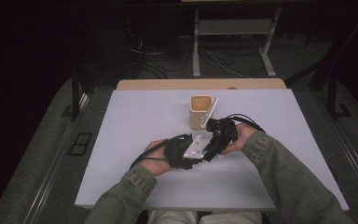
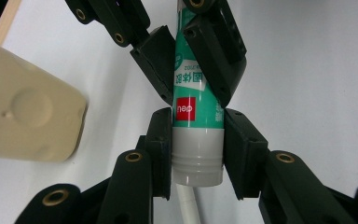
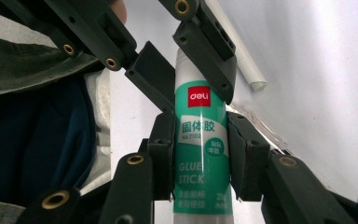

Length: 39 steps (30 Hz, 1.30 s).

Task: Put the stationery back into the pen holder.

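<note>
gripping one glue stick, both tongs hover above a white table in a dim room.

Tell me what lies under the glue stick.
Under the glue stick, held by both grippers, lies the white table and a white tube. The stick covers most of the tube's length.

I see the glue stick held between both grippers, just in front of the box, above the table.
</note>
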Tool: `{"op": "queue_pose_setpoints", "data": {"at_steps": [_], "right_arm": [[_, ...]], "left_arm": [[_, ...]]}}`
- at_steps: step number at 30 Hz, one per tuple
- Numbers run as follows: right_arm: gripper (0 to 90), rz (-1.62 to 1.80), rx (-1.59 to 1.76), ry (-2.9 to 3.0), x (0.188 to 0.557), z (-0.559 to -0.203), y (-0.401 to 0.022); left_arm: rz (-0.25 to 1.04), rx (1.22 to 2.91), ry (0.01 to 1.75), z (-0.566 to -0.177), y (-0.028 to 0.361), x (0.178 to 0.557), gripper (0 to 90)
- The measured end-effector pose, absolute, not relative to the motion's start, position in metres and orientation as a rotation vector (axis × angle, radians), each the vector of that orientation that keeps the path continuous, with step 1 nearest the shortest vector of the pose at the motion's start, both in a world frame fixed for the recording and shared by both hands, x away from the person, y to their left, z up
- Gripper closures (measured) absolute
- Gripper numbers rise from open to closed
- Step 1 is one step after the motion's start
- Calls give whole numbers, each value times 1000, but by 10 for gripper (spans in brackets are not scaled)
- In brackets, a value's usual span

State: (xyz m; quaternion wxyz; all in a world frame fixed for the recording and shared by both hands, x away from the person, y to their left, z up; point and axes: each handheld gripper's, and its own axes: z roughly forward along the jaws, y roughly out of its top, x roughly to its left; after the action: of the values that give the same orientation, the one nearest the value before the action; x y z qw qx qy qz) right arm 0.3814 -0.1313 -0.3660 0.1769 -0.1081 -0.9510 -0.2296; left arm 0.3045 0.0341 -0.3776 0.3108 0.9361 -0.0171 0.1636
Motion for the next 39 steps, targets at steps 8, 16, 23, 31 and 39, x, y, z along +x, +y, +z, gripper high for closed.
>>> {"op": "queue_pose_setpoints", "data": {"at_steps": [8,16,23,31,39], "right_arm": [[649,-659,-300,-2678,382,-366,-133],[648,-715,-313,-2695,380,-363,-136],[648,-778,-371,-2675,382,-362,-149],[648,-851,-421,-2661,381,-362,-157],[648,-947,-470,-2658,382,-359,-163]], "left_arm": [[398,2454,-20,-376,37,306,630],[376,2418,83,-372,50,309,581],[346,2359,223,-366,72,315,508],[288,2295,342,-365,89,318,392],[191,2221,427,-367,105,318,293]]}}
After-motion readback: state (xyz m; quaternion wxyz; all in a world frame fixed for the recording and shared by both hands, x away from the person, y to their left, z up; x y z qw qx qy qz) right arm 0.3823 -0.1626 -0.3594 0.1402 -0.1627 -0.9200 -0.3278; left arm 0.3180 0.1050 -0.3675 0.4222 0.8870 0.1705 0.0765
